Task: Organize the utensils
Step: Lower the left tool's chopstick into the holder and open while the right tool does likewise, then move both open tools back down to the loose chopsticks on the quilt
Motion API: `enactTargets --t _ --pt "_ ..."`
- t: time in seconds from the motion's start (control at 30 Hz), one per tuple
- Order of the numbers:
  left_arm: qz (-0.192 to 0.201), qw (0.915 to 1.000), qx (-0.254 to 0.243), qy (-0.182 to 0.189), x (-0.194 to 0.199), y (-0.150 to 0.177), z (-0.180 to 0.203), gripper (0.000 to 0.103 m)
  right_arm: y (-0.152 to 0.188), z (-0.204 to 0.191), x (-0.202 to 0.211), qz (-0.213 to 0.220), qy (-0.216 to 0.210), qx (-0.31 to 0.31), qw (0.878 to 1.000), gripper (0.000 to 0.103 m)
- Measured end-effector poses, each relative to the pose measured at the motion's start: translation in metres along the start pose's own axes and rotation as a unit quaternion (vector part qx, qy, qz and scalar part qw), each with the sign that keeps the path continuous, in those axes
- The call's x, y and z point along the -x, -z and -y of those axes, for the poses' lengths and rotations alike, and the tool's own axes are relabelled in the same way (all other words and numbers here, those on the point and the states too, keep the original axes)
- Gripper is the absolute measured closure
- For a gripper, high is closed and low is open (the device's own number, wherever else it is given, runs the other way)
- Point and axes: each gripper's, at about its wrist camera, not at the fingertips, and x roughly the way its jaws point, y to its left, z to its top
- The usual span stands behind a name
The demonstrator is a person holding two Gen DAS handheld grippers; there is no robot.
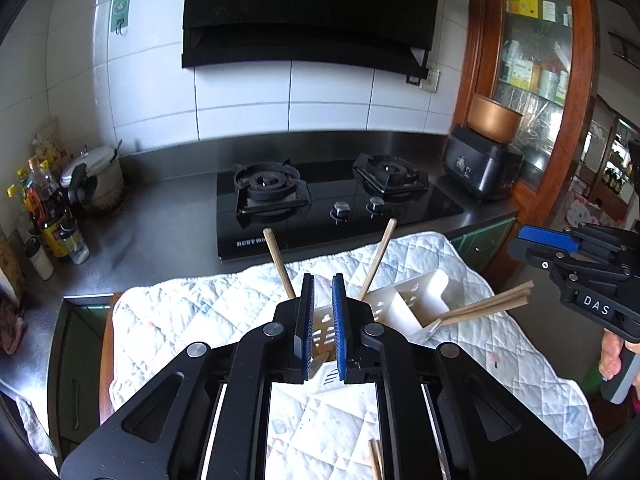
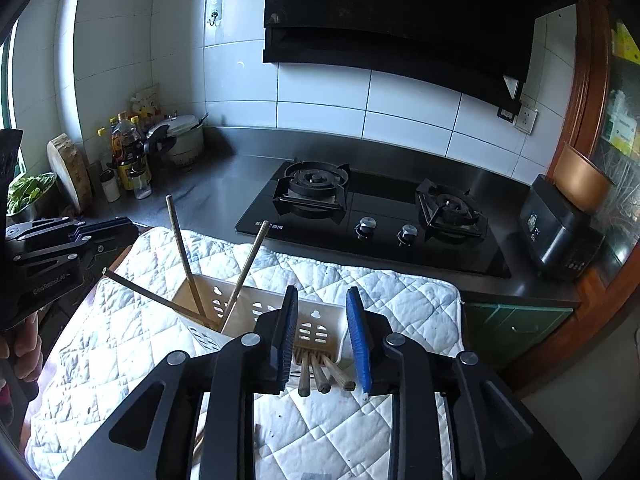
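Note:
A white slotted utensil caddy [image 1: 404, 304] [image 2: 256, 308] stands on a white quilted cloth [image 1: 192, 320] [image 2: 380, 300]. Long wooden utensil handles [image 2: 180, 248] [image 1: 280, 260] lean out of its left compartment. A bundle of chopsticks [image 2: 320, 372] [image 1: 488, 304] leans out of its right compartment. My left gripper [image 1: 322, 292] hovers above the left compartment, jaws narrowly apart and empty. My right gripper [image 2: 322, 312] is open and empty, straddling the chopstick ends from above. More chopsticks [image 1: 376, 460] lie on the cloth near the front.
A black two-burner gas hob [image 1: 332, 196] [image 2: 372, 208] sits behind the cloth on a steel counter. Bottles [image 1: 48, 208] [image 2: 128, 160] and a pot [image 1: 100, 180] stand at the far left. A black rice cooker [image 1: 480, 164] [image 2: 556, 228] stands at the right.

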Motion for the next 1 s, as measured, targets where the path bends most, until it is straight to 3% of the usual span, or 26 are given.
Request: enactTargets --t 0.03,0.13,0.27,0.47,0.67,0.8,1.0 --pt "0.008 1.0000 0.000 0.000 0.007 -0.001 0.001 0.091 0.001 0.000 0.006 0.005 0.001 -0.001 1.000 0.074" --pt "0.033 0.9994 0.000 -0.004 0.031 0.003 0.002 0.067 0.006 0.000 0.029 0.028 0.003 -0.004 1.000 0.065" --pt "0.055 0.9985 -0.005 -0.007 0.062 0.016 0.007 0.066 0.024 -0.003 0.059 0.053 -0.001 -0.007 0.999 0.061" --pt "0.063 0.9980 0.005 -0.004 0.097 0.057 0.008 0.054 0.076 -0.022 0.088 0.061 -0.008 0.005 0.998 0.058" --pt "0.048 0.9985 0.024 -0.014 0.112 0.114 0.008 0.045 0.142 -0.049 0.088 0.042 -0.005 0.024 0.999 0.058" --pt "0.024 0.9989 0.037 -0.018 0.111 0.151 0.004 0.045 0.183 -0.060 0.078 0.019 -0.019 0.010 1.000 0.058" --pt "-0.001 0.9976 0.053 -0.045 0.108 0.198 -0.004 0.045 0.238 -0.078 0.056 -0.024 -0.038 -0.008 0.999 0.069"
